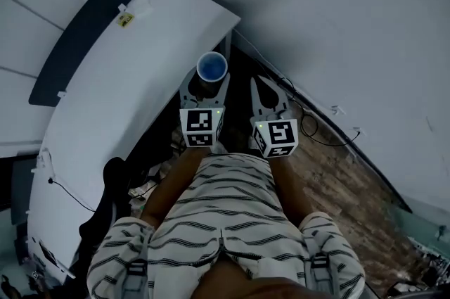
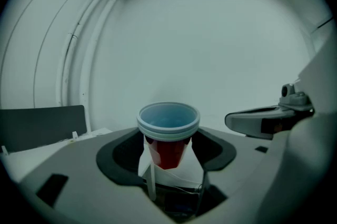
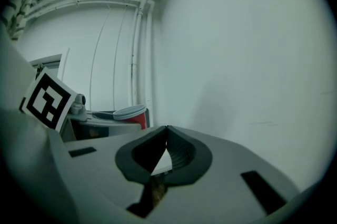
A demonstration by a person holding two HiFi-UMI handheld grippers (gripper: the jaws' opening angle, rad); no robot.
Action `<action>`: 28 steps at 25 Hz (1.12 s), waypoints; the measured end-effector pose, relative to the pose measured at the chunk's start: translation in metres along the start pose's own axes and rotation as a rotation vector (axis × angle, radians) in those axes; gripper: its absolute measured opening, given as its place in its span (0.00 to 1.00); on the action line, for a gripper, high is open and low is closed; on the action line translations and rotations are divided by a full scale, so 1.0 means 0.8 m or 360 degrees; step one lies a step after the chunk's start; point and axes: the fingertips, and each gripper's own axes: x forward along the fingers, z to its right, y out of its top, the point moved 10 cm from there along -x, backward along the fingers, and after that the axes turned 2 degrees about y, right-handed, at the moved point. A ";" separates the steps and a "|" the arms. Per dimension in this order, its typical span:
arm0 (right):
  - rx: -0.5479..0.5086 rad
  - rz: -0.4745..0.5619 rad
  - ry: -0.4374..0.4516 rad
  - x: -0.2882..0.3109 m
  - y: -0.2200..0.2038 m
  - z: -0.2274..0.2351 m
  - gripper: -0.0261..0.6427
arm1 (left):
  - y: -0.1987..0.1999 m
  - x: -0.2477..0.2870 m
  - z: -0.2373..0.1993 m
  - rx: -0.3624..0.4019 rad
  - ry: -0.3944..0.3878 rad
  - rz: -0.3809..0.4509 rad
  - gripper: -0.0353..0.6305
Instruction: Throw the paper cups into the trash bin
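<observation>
L gripper [image 2: 168,150] was clamped narrow on the red paper cup [image 2: 168,130], upright, blue inside, just off the white table [image 1: 126,79] at its right edge, w/ the wall [image 1: 337,9] close ahead. R gripper [image 3: 166,139], farther from the table, had jaws pinched together, nothing btwn. A black cable [image 1: 330,141] lay on the wood floor [image 1: 337,185] right of the table.

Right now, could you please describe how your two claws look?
The left claw and right claw are pale grey shells with black inner pads. Each carries a white cube with black square markers and a green light. The clothing is pale with dark wavy stripes.
</observation>
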 end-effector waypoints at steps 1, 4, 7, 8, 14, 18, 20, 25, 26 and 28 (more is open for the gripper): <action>0.0007 -0.0004 -0.0025 -0.005 -0.002 0.002 0.05 | -0.002 0.001 0.005 0.0002 -0.0030 -0.0009 0.51; 0.0024 -0.0017 -0.0094 -0.018 -0.007 0.007 0.05 | -0.006 0.006 0.021 -0.0002 -0.0111 -0.0037 0.51; 0.0048 -0.0038 -0.0171 -0.032 -0.013 0.014 0.05 | -0.010 0.013 0.039 0.0015 -0.0194 -0.0078 0.51; 0.0060 -0.0044 -0.0194 -0.037 -0.016 0.018 0.05 | -0.012 0.015 0.044 0.0022 -0.0222 -0.0091 0.51; 0.0085 -0.0072 -0.0262 -0.053 -0.028 0.054 0.05 | -0.024 0.039 0.085 0.0042 -0.0315 -0.0134 0.51; 0.0097 -0.0103 -0.0301 -0.066 -0.037 0.076 0.05 | -0.032 0.056 0.111 0.0037 -0.0370 -0.0186 0.51; 0.0109 -0.0127 -0.0312 -0.072 -0.042 0.085 0.05 | -0.036 0.062 0.122 0.0040 -0.0386 -0.0216 0.51; 0.0148 -0.0143 -0.0307 -0.092 -0.059 0.109 0.05 | -0.059 0.083 0.152 0.0053 -0.0406 -0.0304 0.51; 0.0147 -0.0149 -0.0304 -0.096 -0.064 0.114 0.05 | -0.065 0.089 0.157 0.0060 -0.0406 -0.0320 0.51; 0.0156 -0.0180 -0.0304 -0.101 -0.075 0.121 0.05 | -0.078 0.099 0.165 0.0075 -0.0406 -0.0354 0.51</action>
